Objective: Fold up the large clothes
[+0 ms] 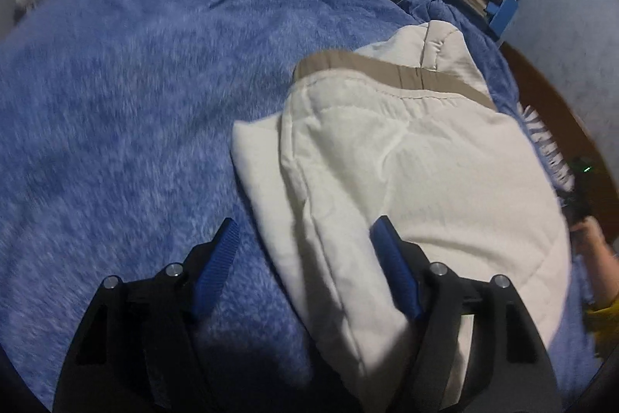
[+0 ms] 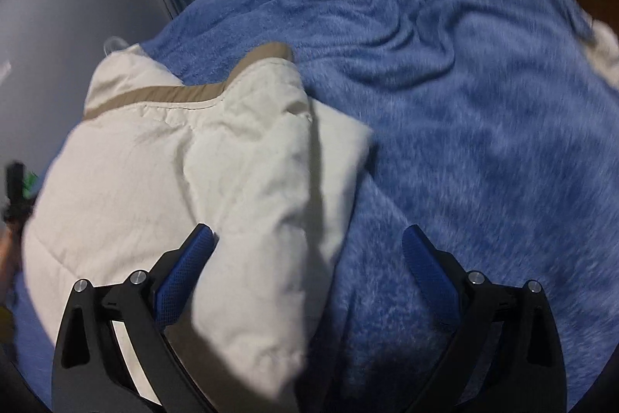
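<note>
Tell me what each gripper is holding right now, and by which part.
Nothing is held. The left gripper and right gripper both stand open over opposite side edges of the cream jacket on the blue blanket, pads not pressing it.

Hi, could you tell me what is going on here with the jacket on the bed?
A person holds a two-finger gripper in each hand over a cream padded jacket lying partly folded on a blue fleece blanket. The left gripper and the right gripper each straddle one of its side edges. Both are open; neither grips the fabric yet.
</note>
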A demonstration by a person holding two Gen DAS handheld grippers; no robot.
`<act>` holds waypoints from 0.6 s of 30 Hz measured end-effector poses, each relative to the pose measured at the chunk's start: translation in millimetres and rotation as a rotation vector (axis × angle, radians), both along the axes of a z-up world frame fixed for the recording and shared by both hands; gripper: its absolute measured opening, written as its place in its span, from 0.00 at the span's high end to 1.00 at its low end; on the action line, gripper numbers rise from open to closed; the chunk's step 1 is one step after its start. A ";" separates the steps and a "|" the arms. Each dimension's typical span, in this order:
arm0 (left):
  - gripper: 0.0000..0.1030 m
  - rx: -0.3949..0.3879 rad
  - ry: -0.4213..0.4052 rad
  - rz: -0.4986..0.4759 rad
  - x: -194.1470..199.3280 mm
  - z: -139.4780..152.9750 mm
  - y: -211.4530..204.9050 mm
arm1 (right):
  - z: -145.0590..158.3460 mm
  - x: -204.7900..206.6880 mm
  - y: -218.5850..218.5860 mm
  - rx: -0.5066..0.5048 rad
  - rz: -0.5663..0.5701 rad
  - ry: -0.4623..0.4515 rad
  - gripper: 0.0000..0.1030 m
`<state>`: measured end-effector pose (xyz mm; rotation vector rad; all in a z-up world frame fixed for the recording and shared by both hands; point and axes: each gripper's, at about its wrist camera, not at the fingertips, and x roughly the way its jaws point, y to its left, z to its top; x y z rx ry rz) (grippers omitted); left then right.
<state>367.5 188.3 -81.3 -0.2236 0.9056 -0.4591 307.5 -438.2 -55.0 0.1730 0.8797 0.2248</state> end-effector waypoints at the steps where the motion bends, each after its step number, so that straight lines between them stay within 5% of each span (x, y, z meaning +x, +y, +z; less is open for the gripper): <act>1: 0.33 -0.033 0.018 -0.004 0.3 -2.9 4.3 | -2.6 1.0 -3.0 0.028 0.001 0.013 0.09; 15: 0.33 -0.058 0.034 0.024 50.4 -20.4 -27.1 | -35.1 64.0 -2.8 0.219 -0.041 0.141 0.15; 17: 0.38 -0.044 0.030 0.024 49.9 -19.6 -30.0 | -33.1 62.5 -0.7 0.217 -0.040 0.123 0.28; 18: 0.54 -0.043 0.023 0.012 47.7 -17.6 -30.5 | -28.1 58.0 1.4 0.209 -0.035 0.102 0.44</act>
